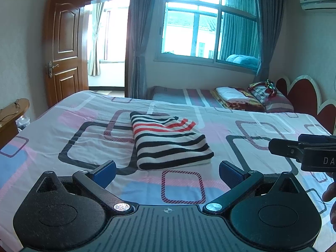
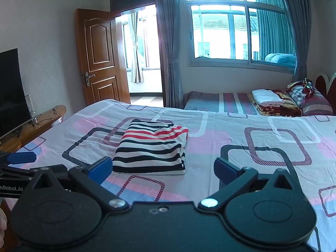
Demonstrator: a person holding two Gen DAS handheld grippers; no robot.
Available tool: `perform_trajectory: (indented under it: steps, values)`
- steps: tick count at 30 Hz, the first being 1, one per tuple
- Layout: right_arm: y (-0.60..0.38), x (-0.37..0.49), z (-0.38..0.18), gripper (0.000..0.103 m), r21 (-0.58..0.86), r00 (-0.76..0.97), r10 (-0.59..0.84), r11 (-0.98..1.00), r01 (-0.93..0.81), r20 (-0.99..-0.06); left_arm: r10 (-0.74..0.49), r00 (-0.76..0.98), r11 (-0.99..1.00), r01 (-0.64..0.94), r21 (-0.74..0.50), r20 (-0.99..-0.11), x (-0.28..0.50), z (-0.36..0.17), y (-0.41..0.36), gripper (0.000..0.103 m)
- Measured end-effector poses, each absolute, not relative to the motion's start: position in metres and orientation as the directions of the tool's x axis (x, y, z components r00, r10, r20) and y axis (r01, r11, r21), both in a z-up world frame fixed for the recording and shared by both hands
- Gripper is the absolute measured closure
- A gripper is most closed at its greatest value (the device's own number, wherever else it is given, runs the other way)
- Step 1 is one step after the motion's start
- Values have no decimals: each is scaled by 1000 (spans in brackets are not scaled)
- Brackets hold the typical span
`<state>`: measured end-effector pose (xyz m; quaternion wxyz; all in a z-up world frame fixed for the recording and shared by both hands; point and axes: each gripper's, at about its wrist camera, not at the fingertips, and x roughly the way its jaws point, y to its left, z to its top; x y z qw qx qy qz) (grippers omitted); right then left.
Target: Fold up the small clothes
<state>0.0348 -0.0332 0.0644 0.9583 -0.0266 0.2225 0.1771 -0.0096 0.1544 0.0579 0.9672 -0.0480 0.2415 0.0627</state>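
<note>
We see the bed (image 1: pixel 241 126) with its patterned sheet spreading under both of our grippers. Ahead of the left gripper (image 1: pixel 167 169) and ahead-left of the right gripper (image 2: pixel 163 168), the folded striped garment (image 1: pixel 168 140) lies flat on the sheet. Both grippers hang released, jaws spread wide, holding nothing, clear of the cloth.

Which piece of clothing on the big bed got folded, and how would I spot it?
Start at the big bed with the pink, blue and grey squares sheet. Near its middle, ahead of both open grippers, lies the folded striped top. It is the only garment on that sheet: black and white stripes with a red band, unlike the folded bedding on the far bed.
</note>
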Motion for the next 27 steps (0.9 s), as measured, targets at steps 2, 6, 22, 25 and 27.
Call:
perform_trajectory:
  steps: [2,6,22,25,27]
  values:
    - [-33,35,64,1,30,839,329,936,-352,-433,99,876,987,-145,-62,-472,-10,58,154,0]
    - [-33,35,65,1,28,839,329,935,-353,-433,96,878,989,-139,-56,-469,-10,57,154,0]
    - [-29,37,67,1,25,834,337,931,-364,-437,109,896,988,-147,-57,-431,-13,60,156,0]
    - [-28,38,67,1,24,832,342,929,-370,-437,114,895,985,-159,-71,-431,-12,59,158,0]
    - [-29,37,67,1,26,829,351,925,-378,-435,124,886,979,-184,-91,-447,-11,58,160,0]
